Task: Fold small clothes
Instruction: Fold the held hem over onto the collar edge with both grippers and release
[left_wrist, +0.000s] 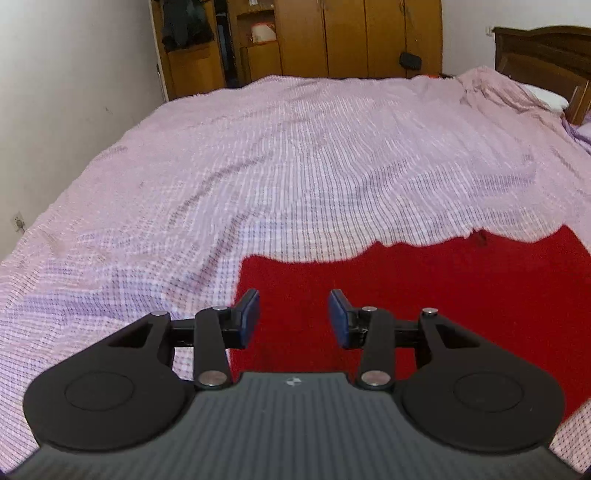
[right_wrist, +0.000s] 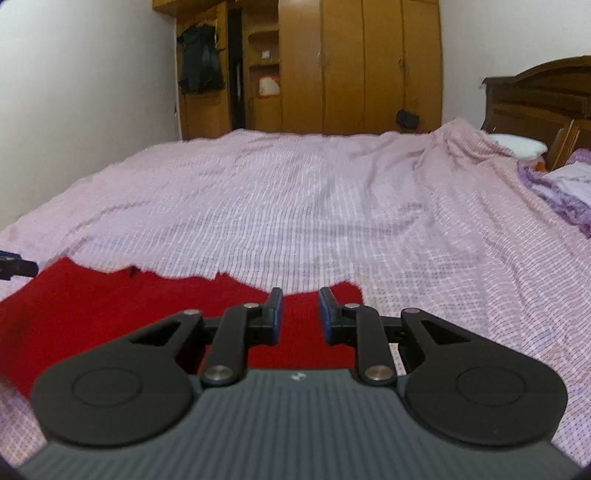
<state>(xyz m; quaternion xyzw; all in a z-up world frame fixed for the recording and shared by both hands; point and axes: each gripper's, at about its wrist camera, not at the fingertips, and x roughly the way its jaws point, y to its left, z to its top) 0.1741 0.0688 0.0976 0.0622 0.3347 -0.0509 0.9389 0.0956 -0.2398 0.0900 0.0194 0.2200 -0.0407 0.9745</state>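
A red garment lies flat on the pink checked bedspread. My left gripper is open and empty, hovering over the garment's left part near its left edge. In the right wrist view the same red garment lies at the lower left. My right gripper is open and empty, above the garment's right end. A dark tip of the left gripper shows at the left edge.
The bedspread covers a large bed. A wooden wardrobe stands beyond the far edge. A dark headboard, a white pillow and purple bedding are at the right. A white wall runs along the left.
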